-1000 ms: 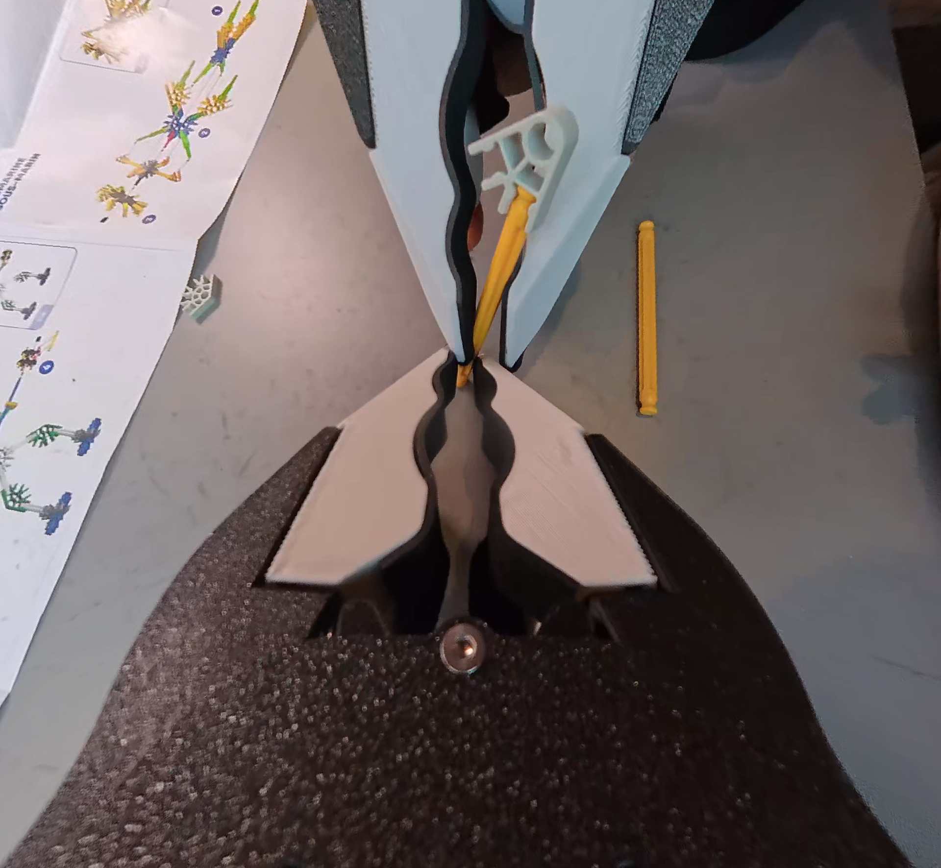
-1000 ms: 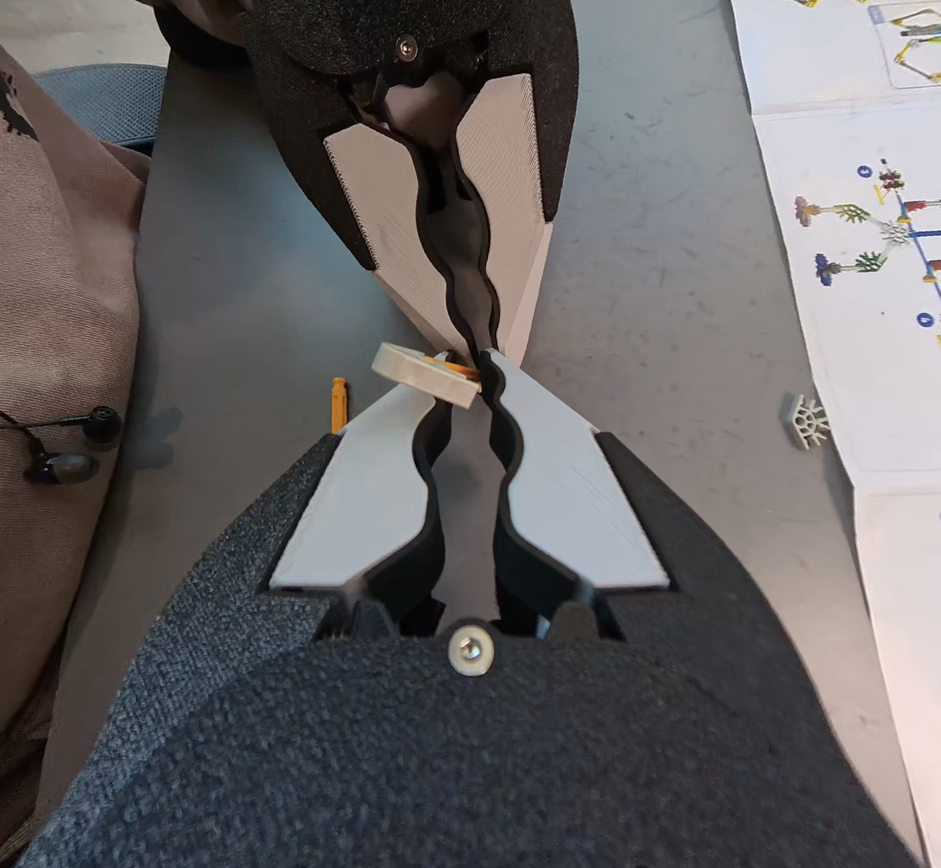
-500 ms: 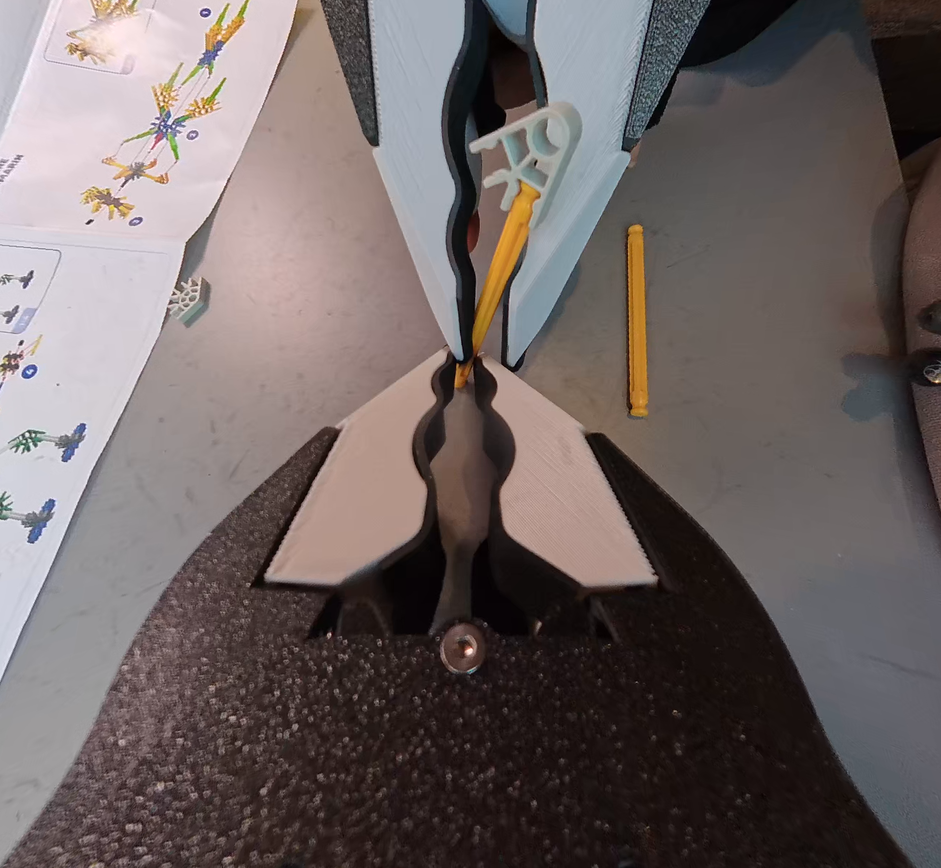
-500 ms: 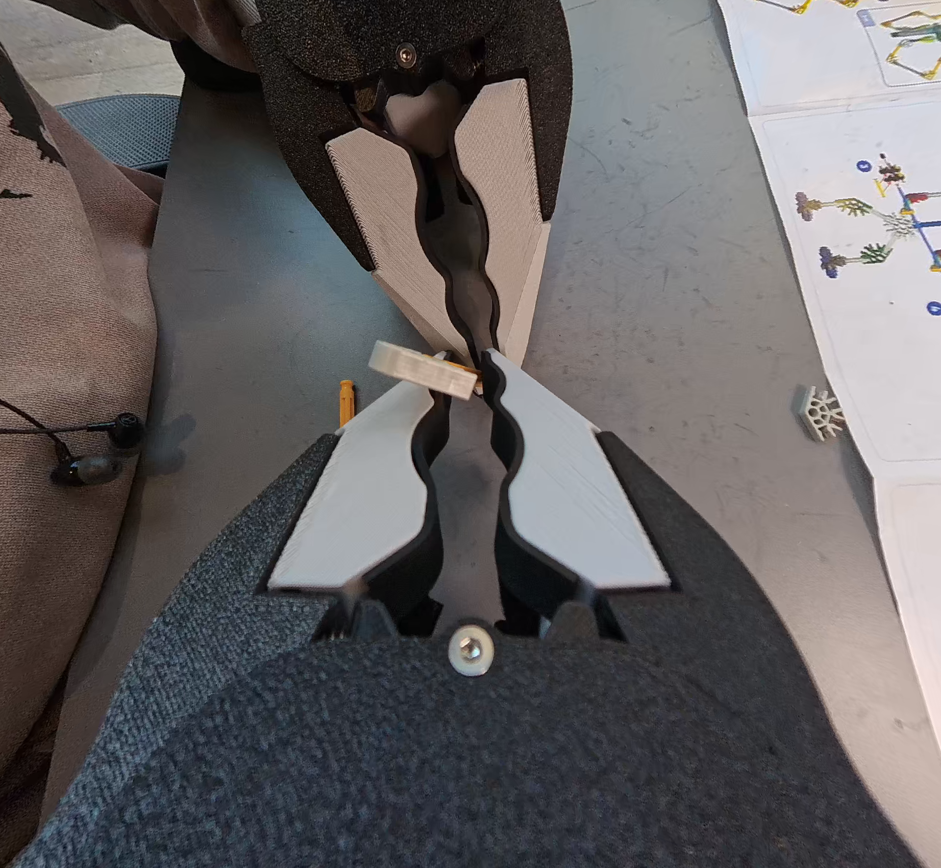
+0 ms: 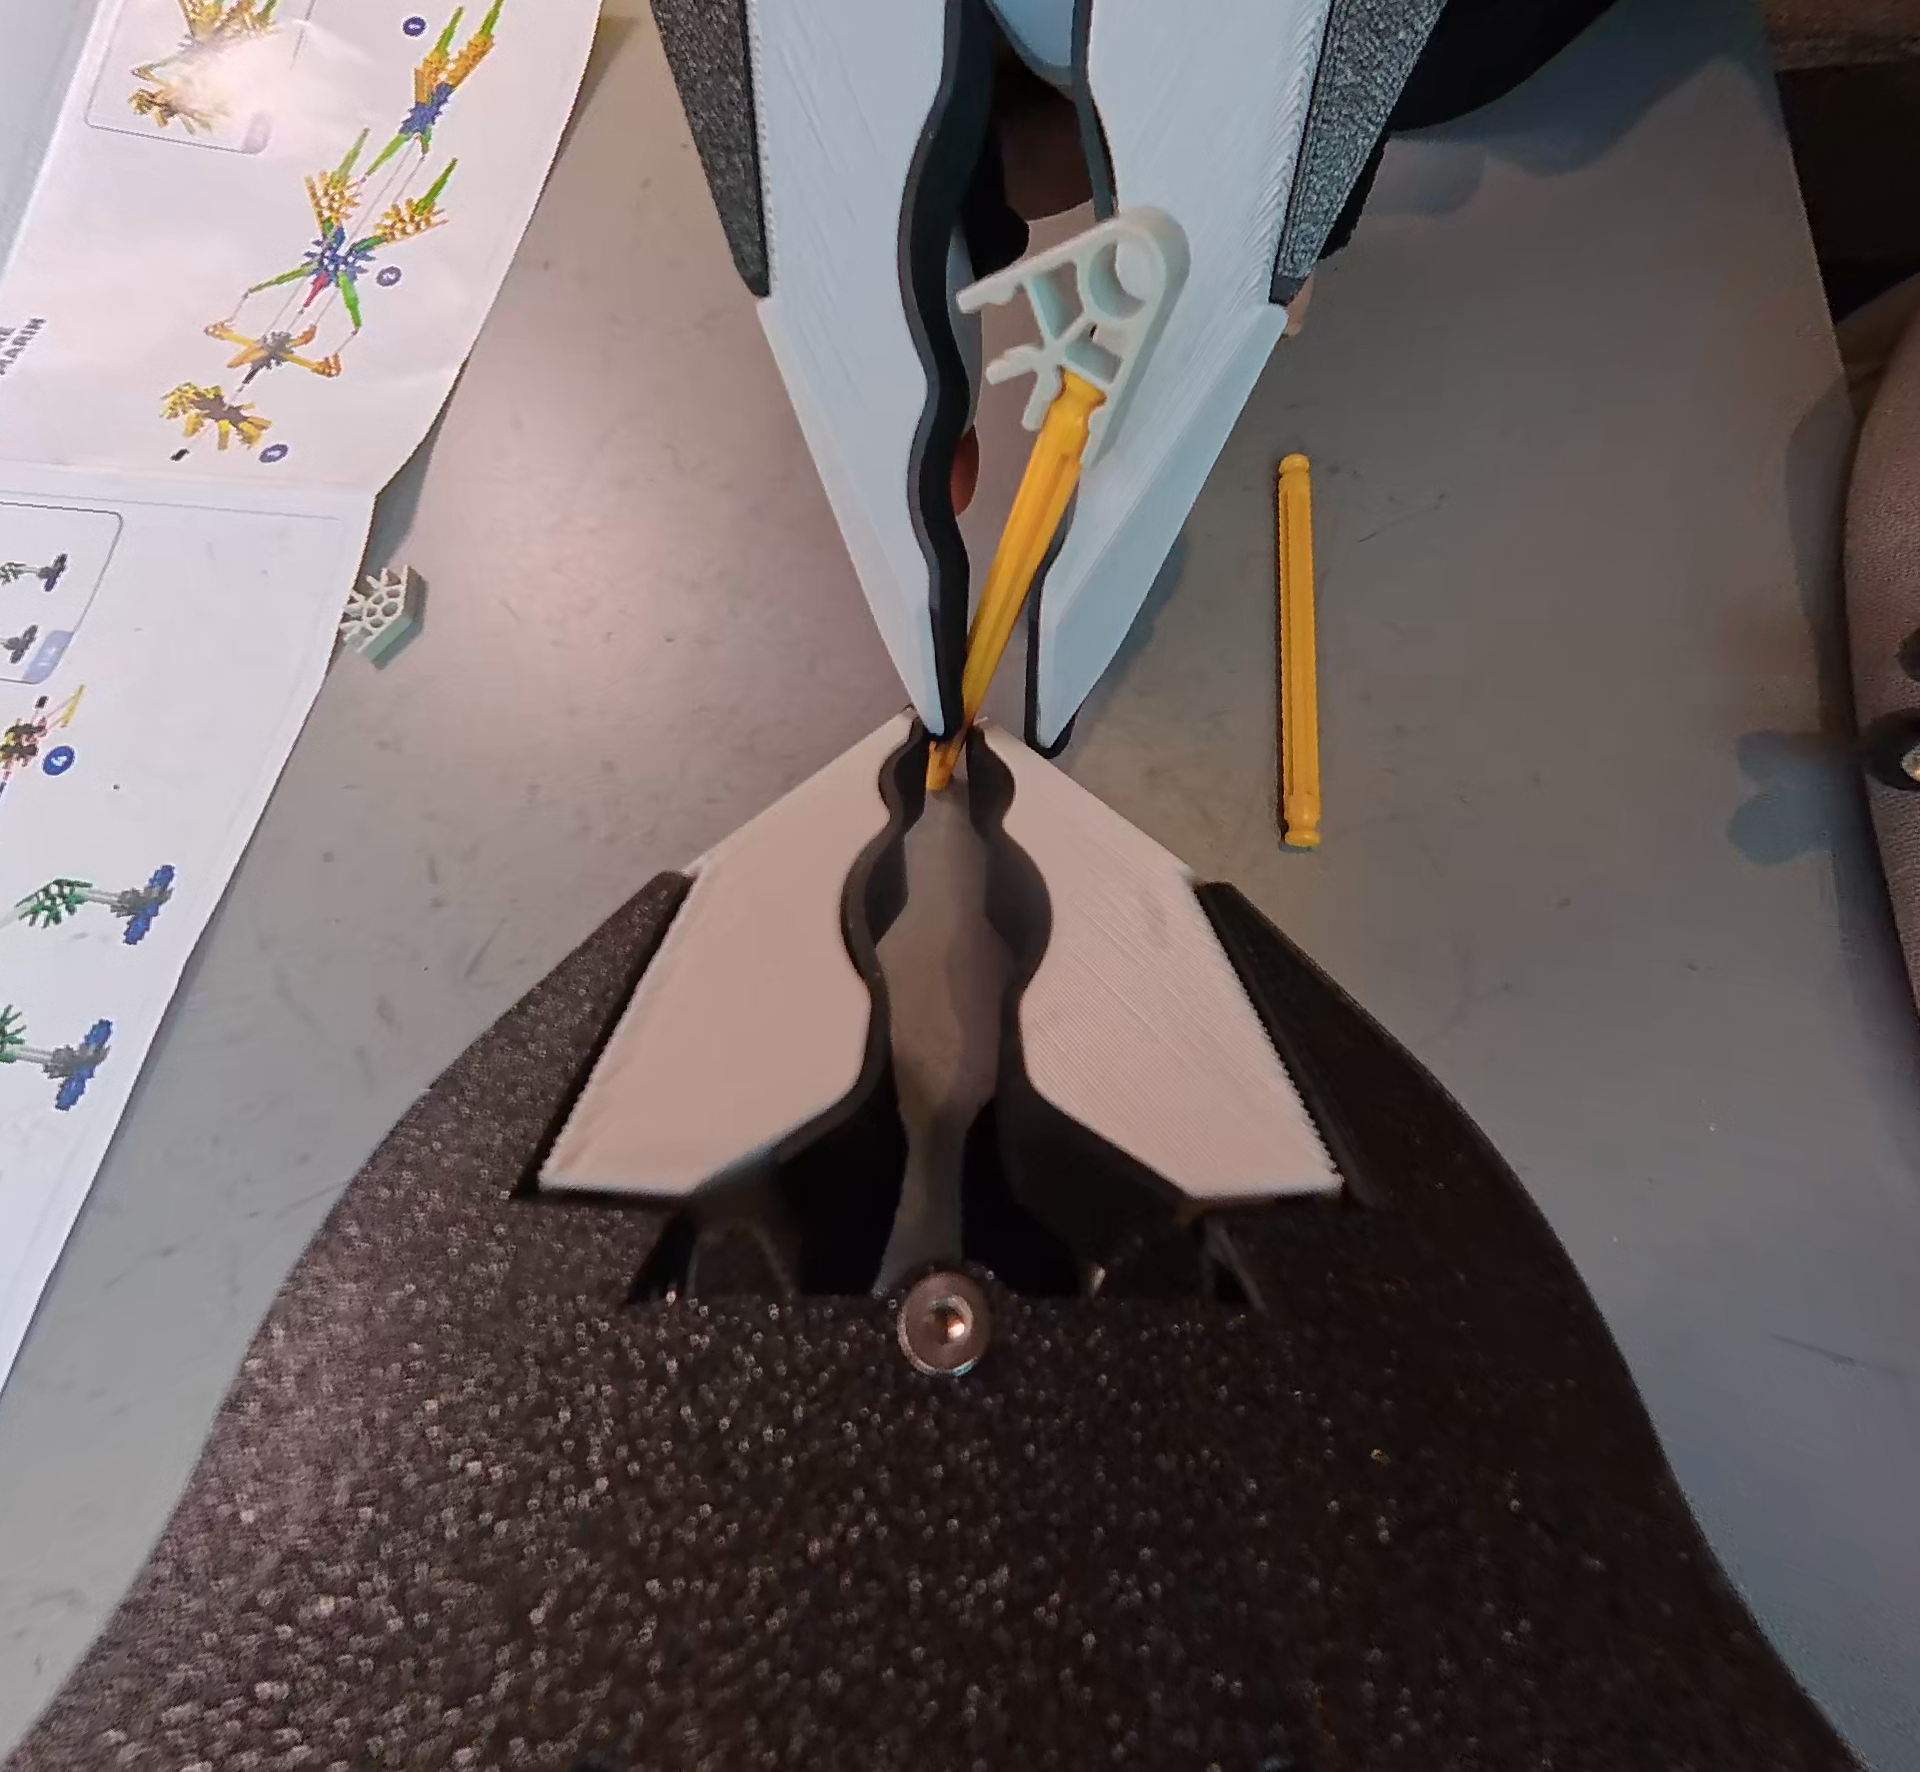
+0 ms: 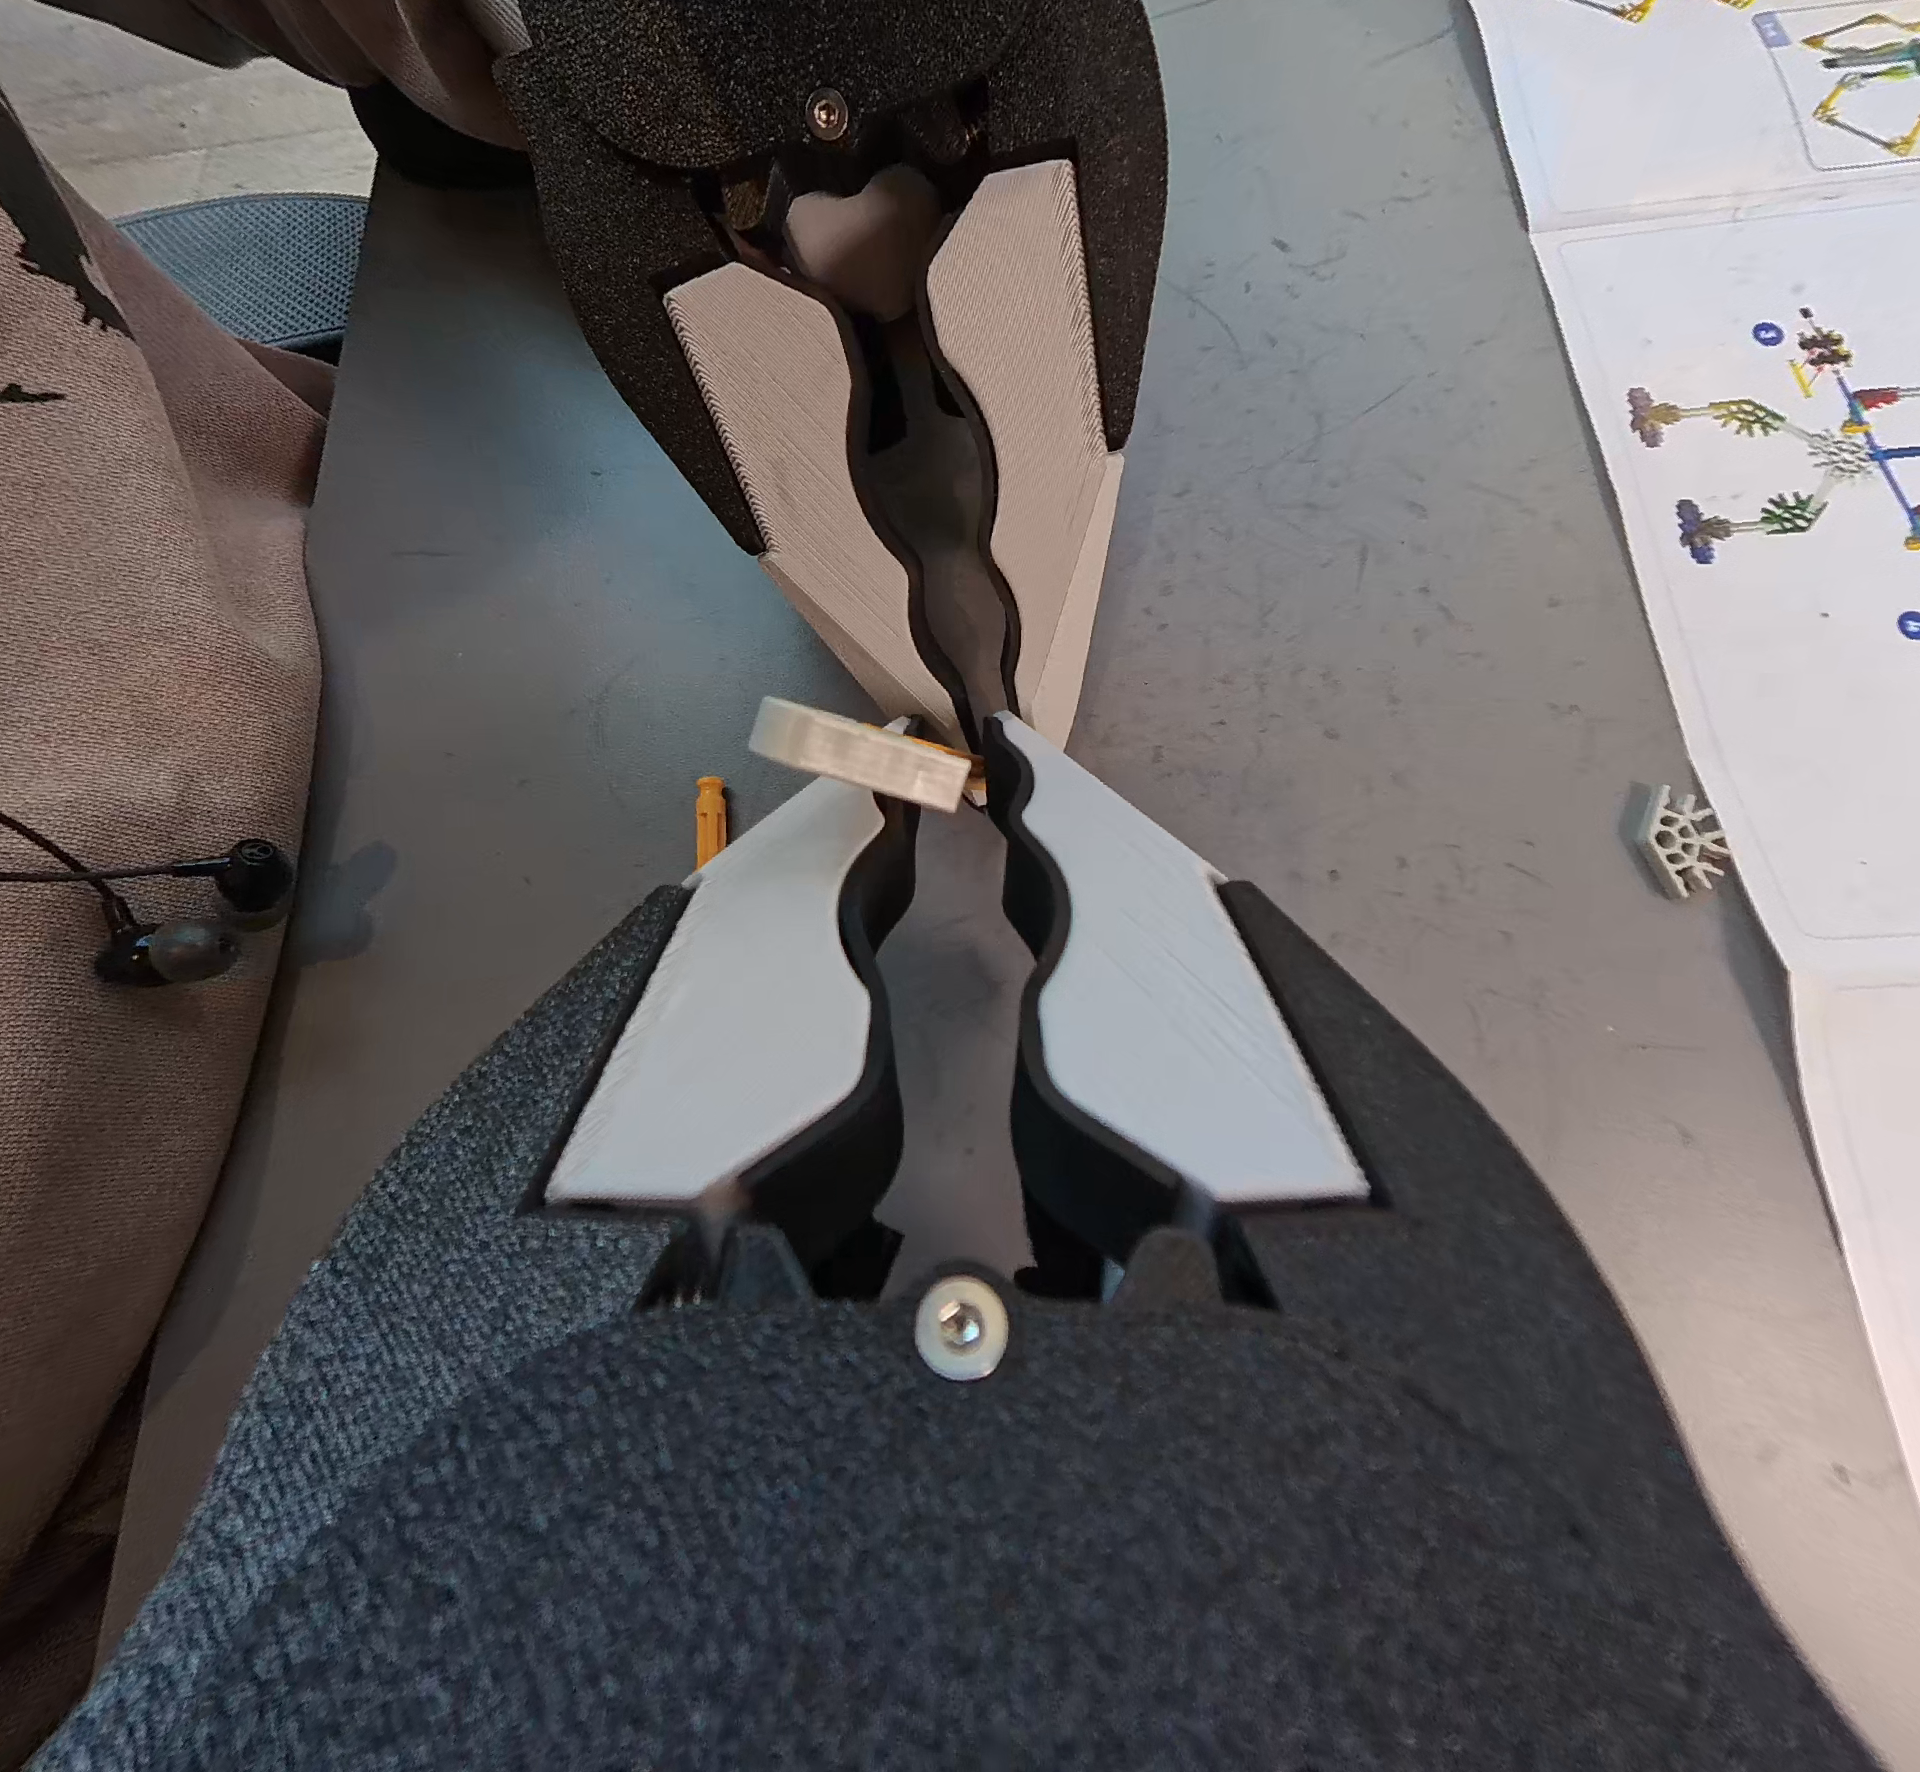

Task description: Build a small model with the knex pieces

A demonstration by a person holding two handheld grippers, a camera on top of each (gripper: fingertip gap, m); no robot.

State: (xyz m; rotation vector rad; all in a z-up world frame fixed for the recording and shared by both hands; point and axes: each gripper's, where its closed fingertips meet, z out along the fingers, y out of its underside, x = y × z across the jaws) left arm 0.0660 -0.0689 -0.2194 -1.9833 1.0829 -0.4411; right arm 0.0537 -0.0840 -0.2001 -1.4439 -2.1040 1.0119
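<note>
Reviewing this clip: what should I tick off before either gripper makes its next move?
1. Left gripper shut on the near end of the yellow rod: ok.
2. Rod's far end seated in the white connector: ok, it looks socketed.
3. Right gripper has a firm hold: cannot tell. Its fingers stand slightly apart around the rod, and the connector lies across one finger rather than between them.
4. Room between the two grippers' tips: not ok, they meet nearly tip to tip.
5. Spare yellow rod flat on the table, apart from both grippers: ok.
</note>
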